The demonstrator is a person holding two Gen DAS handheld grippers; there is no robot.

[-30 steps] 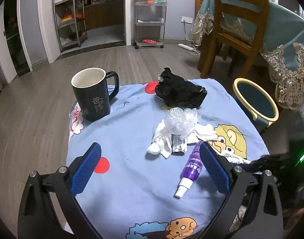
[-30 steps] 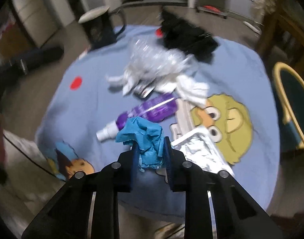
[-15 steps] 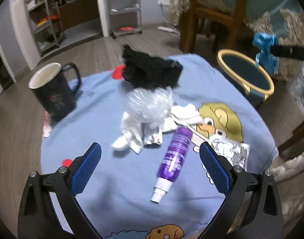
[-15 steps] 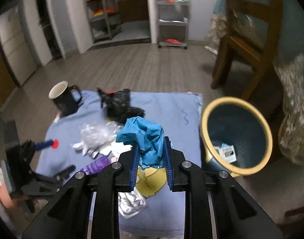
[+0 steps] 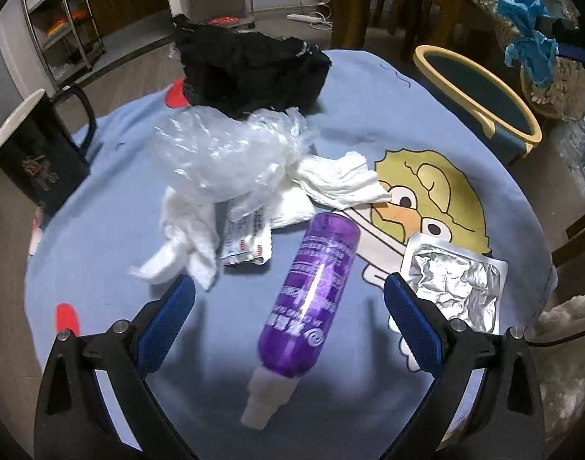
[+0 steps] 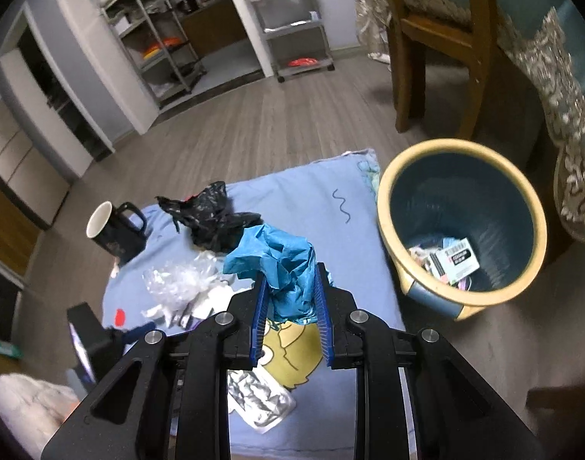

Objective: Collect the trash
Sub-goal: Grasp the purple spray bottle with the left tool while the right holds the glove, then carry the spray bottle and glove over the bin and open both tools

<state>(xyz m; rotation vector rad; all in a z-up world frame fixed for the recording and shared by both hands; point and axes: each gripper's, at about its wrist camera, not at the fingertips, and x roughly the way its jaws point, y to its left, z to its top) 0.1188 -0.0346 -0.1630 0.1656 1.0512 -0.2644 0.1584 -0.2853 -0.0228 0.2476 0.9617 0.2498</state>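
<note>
Left wrist view: the left gripper [image 5: 288, 306] is seen at the bottom of the frame with jaws wide apart and nothing clamped; the purple spray bottle [image 5: 311, 299] lies between the pads, untouched. Still uncollected on the blue cartoon cloth [image 5: 369, 88] are counted: one black plastic bag [image 5: 250, 69] at upper centre, one clear plastic bag [image 5: 227, 153] below it, a cluster of white tissues [image 5: 342, 180] (at least two, exact number not separable), one small printed sachet [image 5: 246, 241], one silver foil tray [image 5: 453, 283] at lower right. One dark mug [image 5: 31, 153] stands at the left edge, judged not to be trash. One yellow-rimmed bin [image 5: 480, 92] is seen at upper right, and beyond it the blue crumpled wad [image 5: 526, 34] carried aloft. Right wrist view: the right gripper [image 6: 290, 303] is clamped on that one blue wad [image 6: 280, 264], held at frame centre, left of the bin [image 6: 461, 226] mouth and not yet over it. Several packets [image 6: 451, 260] already lie in the bin bottom, count unclear. The task is judged partly done: some pieces are binned, one is in transit, most of the table litter is left.
</note>
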